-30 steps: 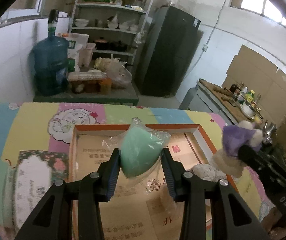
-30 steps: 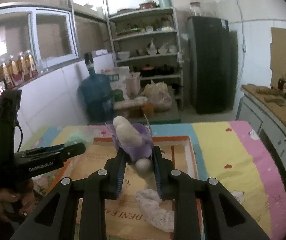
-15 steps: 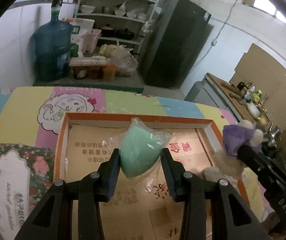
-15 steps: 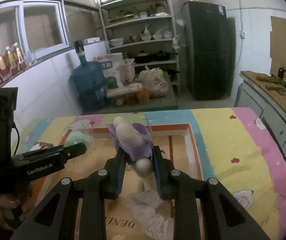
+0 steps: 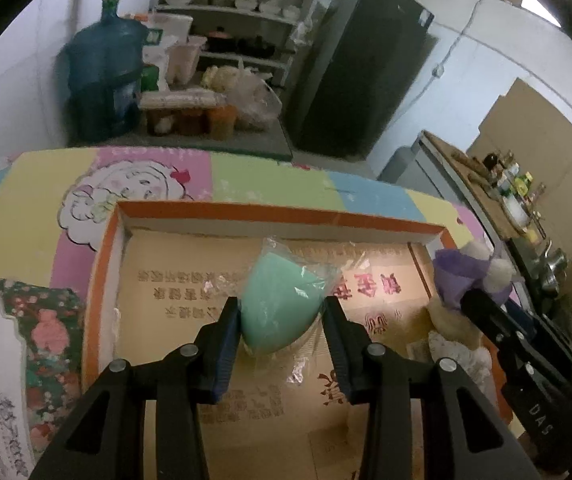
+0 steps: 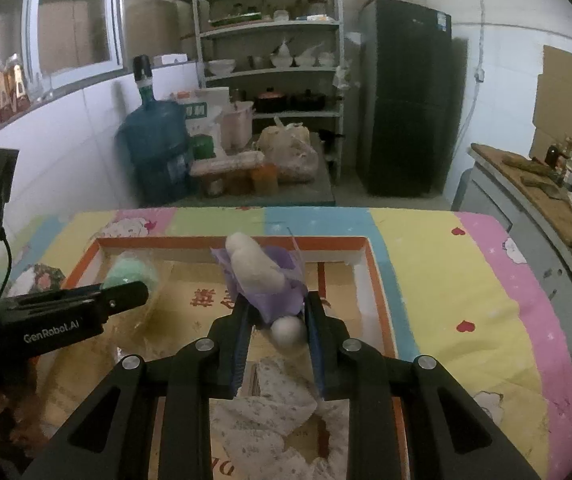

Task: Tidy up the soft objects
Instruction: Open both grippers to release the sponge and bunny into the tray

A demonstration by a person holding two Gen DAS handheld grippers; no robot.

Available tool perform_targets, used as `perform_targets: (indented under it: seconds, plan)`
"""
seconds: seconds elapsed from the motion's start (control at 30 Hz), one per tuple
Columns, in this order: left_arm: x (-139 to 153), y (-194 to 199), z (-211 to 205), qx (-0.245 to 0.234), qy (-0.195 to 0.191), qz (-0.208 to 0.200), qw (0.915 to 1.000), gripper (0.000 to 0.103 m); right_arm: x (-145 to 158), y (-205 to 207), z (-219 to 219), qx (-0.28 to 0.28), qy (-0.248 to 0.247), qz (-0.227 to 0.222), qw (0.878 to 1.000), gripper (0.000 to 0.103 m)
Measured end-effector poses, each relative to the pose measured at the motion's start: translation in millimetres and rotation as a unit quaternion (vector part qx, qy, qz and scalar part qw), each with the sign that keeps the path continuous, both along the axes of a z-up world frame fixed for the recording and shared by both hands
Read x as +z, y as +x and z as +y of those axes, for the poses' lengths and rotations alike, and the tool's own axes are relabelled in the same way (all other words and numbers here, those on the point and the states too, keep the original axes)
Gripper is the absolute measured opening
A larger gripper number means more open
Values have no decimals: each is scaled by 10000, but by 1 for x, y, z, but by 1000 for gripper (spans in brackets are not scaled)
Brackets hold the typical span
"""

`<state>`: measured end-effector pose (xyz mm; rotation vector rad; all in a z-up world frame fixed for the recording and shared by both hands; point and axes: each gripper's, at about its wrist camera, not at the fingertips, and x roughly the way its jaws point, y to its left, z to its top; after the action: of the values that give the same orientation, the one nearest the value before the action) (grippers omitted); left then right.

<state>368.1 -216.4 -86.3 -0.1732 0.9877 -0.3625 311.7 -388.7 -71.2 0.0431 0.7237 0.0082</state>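
Observation:
My left gripper [image 5: 282, 312] is shut on a mint-green sponge in clear plastic wrap [image 5: 276, 304] and holds it above the orange-rimmed cardboard box [image 5: 278, 213]. The sponge also shows in the right wrist view [image 6: 132, 274] at the tip of the left gripper [image 6: 126, 294]. My right gripper [image 6: 276, 316] is shut on a purple and white plush toy [image 6: 262, 276] over the same box [image 6: 380, 280]. The toy and right gripper show at the right of the left wrist view [image 5: 468, 276].
A white lace cloth [image 6: 270, 412] lies in the box under the right gripper. The box sits on a table with a pastel cartoon cloth [image 6: 446, 280]. Behind stand a blue water jug [image 6: 154, 148], shelves [image 6: 270, 48] and a black fridge [image 6: 404, 96].
Both grippers have tilted and moved lower toward the box, still holding the sponge and the plush toy. The box fills more of each view.

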Motion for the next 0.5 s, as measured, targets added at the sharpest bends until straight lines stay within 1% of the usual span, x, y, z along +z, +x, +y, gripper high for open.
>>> perform_targets:
  seconds: [0.1, 0.13, 0.23, 0.3, 0.37, 0.43, 0.5]
  plan:
    - [-5, 4, 2, 53, -47, 205, 9998, 44, -1, 1, 3, 42, -19, 26, 10000, 28]
    - [-6, 4, 3, 70, -73, 210, 9997, 44, -2, 1, 4, 56, -6, 26, 10000, 29]
    - [-5, 4, 5, 146, -12, 176, 9997, 52, -2, 1, 1, 100, 96, 30, 9999, 32]
    - [-4, 3, 6, 152, -10, 165, 9997, 57, -3, 1, -2, 147, 254, 28, 9996, 34]
    - [-1, 0, 5, 122, -16, 93, 9999, 61, -3, 0, -3, 182, 386, 42, 9991, 37]
    - [4, -5, 4, 133, 88, -86, 9998, 67, -2, -1, -3, 217, 470, 41, 9987, 43]
    - [9, -8, 2, 139, 107, -171, 9997, 74, -2, -2, -2, 267, 545, 37, 9982, 47]
